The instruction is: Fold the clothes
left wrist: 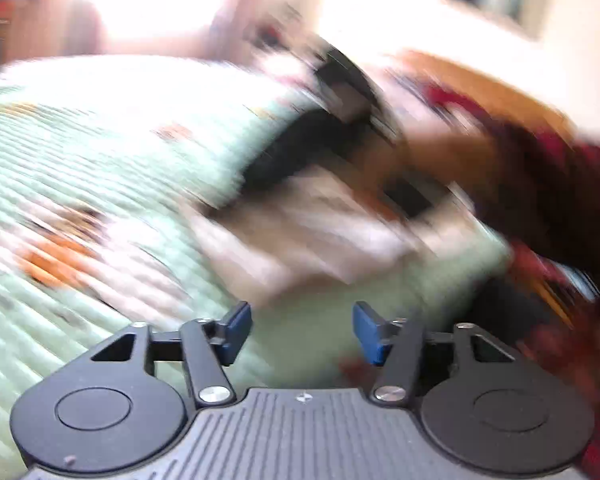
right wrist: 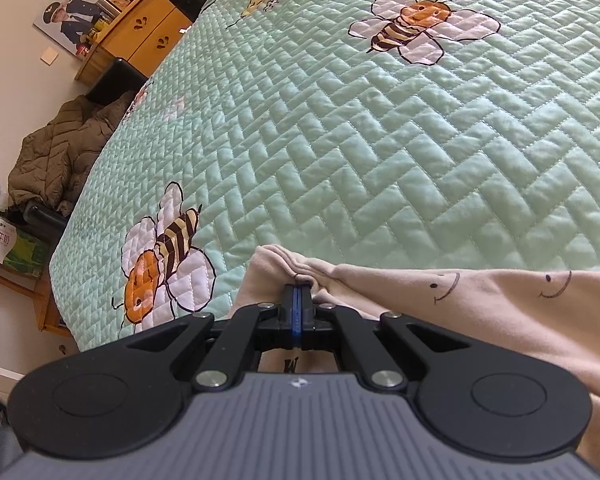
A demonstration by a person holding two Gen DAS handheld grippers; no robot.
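A pale pink garment (right wrist: pixel 480 312) with small smiley faces lies on the green quilted bedspread (right wrist: pixel 380 140) at the near edge. My right gripper (right wrist: pixel 297 292) is shut on a bunched fold at the garment's left corner, and the cloth puckers around the blue pads. The left wrist view is badly blurred. There my left gripper (left wrist: pixel 302 332) stands open above the bedspread (left wrist: pixel 100 152) with nothing between its blue pads (left wrist: pixel 236 332). The pink garment (left wrist: pixel 300 232) lies just ahead of it, apart from the pads. A person's hand (left wrist: pixel 440 152) with a red sleeve (left wrist: pixel 560 184) reaches over the garment.
Bee pictures (right wrist: pixel 416 28) mark the bedspread. Left of the bed are an olive padded jacket (right wrist: pixel 60 152) on a dark seat, a wooden cabinet (right wrist: pixel 148 36) and a green carton (right wrist: pixel 8 244). A framed picture (right wrist: pixel 70 20) hangs on the wall.
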